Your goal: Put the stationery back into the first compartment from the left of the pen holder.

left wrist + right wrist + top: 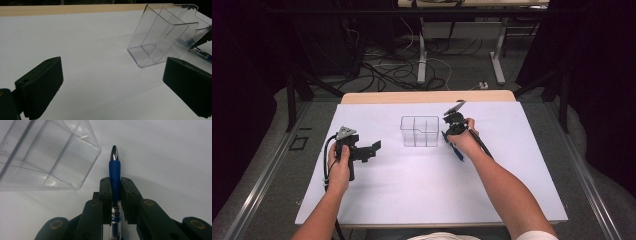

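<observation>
A clear plastic organizer (419,131) with several compartments stands on the white table cover (412,175); its compartments look empty. My right gripper (451,134) sits just right of it, shut on a blue pen (114,173) whose silver tip points ahead, past the organizer's corner (50,157). The pen's blue end (457,152) sticks out under the right hand. My left gripper (374,148) rests to the left of the organizer, jaws wide open and empty. In the left gripper view the organizer (162,37) stands ahead on the right beyond the two fingers (40,87), with the pen (200,53) behind it.
The white cover lies over a wooden table whose far edge (427,96) shows behind the organizer. Table legs and cables (412,65) crowd the floor beyond. A dark frame (292,100) stands at the left.
</observation>
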### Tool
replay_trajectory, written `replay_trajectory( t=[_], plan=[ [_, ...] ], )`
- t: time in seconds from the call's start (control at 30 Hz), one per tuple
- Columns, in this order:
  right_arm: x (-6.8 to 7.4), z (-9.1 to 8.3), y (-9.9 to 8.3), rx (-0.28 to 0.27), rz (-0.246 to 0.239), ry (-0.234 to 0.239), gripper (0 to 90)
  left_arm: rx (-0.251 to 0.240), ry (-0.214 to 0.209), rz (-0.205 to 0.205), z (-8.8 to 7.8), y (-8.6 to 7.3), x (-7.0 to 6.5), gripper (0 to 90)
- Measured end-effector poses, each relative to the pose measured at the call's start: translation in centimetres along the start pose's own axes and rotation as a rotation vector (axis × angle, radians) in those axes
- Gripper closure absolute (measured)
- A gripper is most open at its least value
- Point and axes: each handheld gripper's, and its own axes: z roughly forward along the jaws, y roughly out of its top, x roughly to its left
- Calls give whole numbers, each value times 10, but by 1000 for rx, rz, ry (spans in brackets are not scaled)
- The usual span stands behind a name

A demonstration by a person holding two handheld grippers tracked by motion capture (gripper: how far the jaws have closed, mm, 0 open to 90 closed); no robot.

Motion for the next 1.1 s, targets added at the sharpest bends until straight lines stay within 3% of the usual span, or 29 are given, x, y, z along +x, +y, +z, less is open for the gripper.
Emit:
replay_trajectory(
  t=[0.5,0.57,0.63,0.8,0.93,1.1],
  plan=[
    [-9,-15,3,-49,16,-10,798,1,1,3,0,0,0,26],
    [-10,-13,2,-125,30,16,798,0,1,2,0,0,0,26],
    [-10,-20,3,-87,19,-7,798,-1,1,0,0,0,0,26],
    [-11,-27,4,-171,23,-2,798,-1,2,-5,0,0,0,26],
    [-11,-34,4,-248,2,5,798,-6,0,-10,0,0,1,26],
    [-11,-46,4,-303,-32,-7,798,-6,-3,-12,-1,1,1,26]
  ],
)
